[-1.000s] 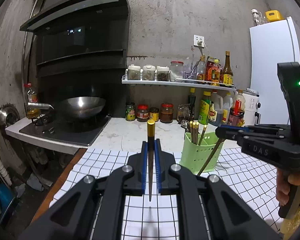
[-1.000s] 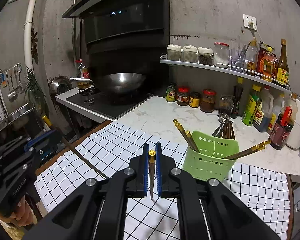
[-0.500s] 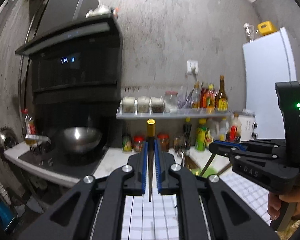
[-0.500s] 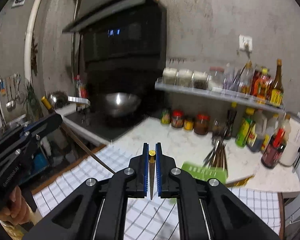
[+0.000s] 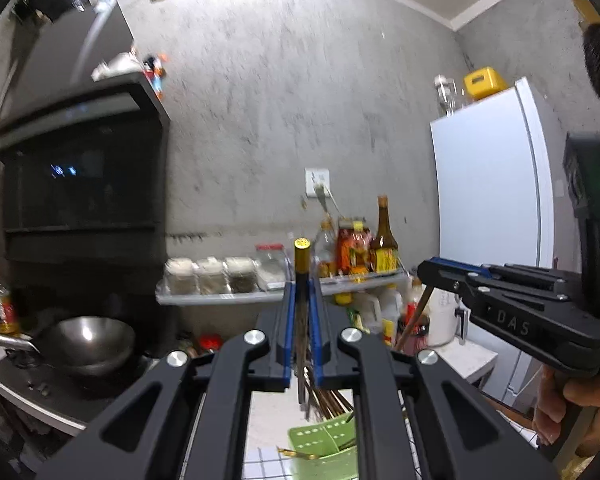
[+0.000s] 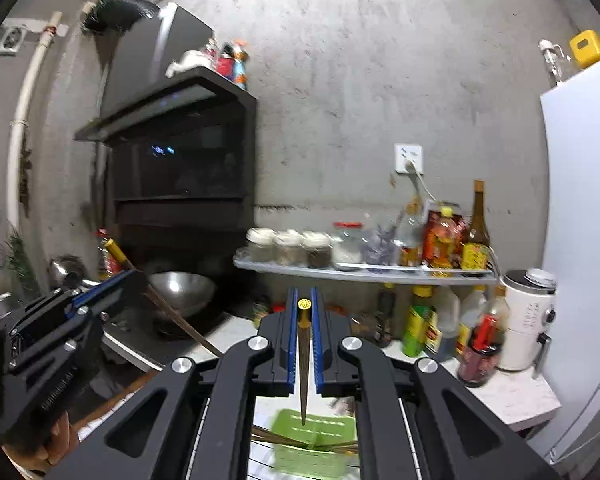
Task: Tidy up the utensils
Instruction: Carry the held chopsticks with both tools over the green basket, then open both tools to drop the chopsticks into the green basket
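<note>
My left gripper (image 5: 302, 292) is shut on a dark chopstick with a gold cap (image 5: 301, 264), held upright well above the counter. My right gripper (image 6: 304, 308) is shut on a matching chopstick (image 6: 303, 344), its thin tip pointing down over the green perforated utensil holder (image 6: 312, 444). The holder (image 5: 324, 448) holds several chopsticks and sits low between the left fingers. The right gripper (image 5: 432, 270) also shows at the right of the left wrist view, and the left gripper (image 6: 132, 278) at the left of the right wrist view.
A wok (image 5: 88, 340) sits on the stove under the black range hood (image 6: 180, 152). A wall shelf (image 6: 360, 270) carries jars and bottles, with more bottles (image 6: 440, 328) on the counter below. A white fridge (image 5: 496, 216) stands at right. The checked mat (image 5: 264, 464) lies under the holder.
Both grippers have risen and tilted upward with their chopsticks. The holder and mat have dropped to the bottom of both views, and more of the wall and ceiling shows.
</note>
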A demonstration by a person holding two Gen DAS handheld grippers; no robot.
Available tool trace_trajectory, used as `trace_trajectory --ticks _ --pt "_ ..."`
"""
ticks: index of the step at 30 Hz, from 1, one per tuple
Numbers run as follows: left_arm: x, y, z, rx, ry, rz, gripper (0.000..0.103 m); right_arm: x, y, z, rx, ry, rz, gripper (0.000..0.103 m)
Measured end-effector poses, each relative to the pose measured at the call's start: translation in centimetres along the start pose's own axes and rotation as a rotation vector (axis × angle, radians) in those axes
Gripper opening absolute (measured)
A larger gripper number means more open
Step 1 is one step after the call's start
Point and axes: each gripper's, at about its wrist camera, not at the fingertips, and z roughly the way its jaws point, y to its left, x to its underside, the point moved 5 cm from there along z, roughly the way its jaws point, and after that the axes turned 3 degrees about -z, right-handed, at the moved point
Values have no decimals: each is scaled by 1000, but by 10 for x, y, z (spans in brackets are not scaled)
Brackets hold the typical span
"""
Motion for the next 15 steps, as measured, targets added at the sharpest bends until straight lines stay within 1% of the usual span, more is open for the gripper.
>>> trace_trajectory --ticks 4,7,13,15 --pt "32 -2 50 14 98 -25 7 27 -12 31 15 60 4 7" --pt "57 -1 75 13 172 -43 7 44 -15 49 22 96 -13 7" --pt "100 0 108 -6 302 -29 7 78 -12 83 12 162 -47 7" --pt "110 1 115 -17 338 -21 7 91 -9 92 14 184 -69 7"
